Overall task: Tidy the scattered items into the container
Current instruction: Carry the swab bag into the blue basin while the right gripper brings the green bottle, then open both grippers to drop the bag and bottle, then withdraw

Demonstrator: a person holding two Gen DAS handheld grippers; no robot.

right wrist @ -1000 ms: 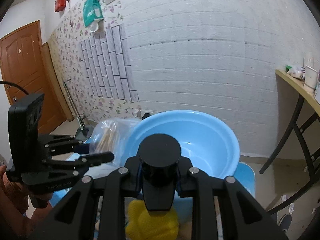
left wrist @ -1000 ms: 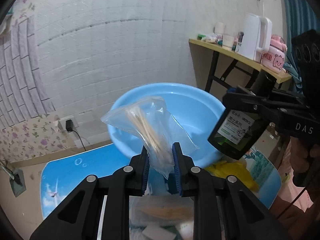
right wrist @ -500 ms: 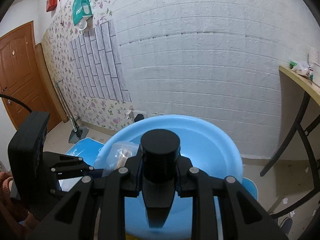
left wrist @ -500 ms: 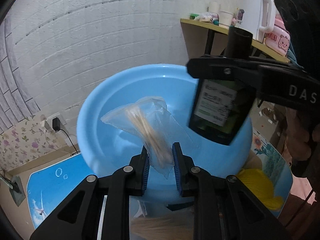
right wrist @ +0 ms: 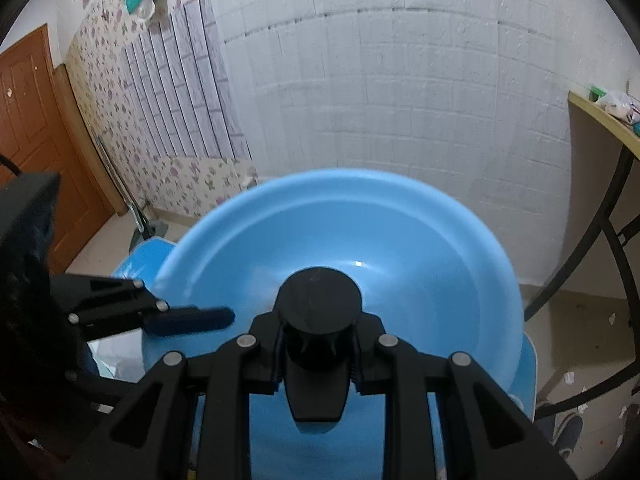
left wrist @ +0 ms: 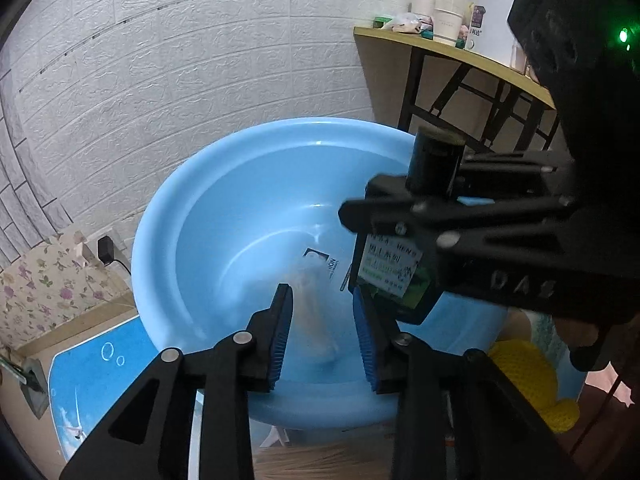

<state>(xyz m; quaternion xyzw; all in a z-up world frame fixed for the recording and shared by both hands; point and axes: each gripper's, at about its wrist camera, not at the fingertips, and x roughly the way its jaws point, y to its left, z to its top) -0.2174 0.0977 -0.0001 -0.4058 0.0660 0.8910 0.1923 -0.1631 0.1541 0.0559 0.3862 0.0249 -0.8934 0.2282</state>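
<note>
Both grippers hover over the blue basin (left wrist: 168,264): left gripper (left wrist: 322,334) fingers spread wide, a blurry bag (left wrist: 316,320) dropping free between them, while the right gripper (right wrist: 318,350) pinches the dark bottle (left wrist: 404,276) upright above the bowl, presumably to drop it next.

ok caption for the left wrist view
Left gripper open over blue basin; right gripper holds dark bottle.
</note>
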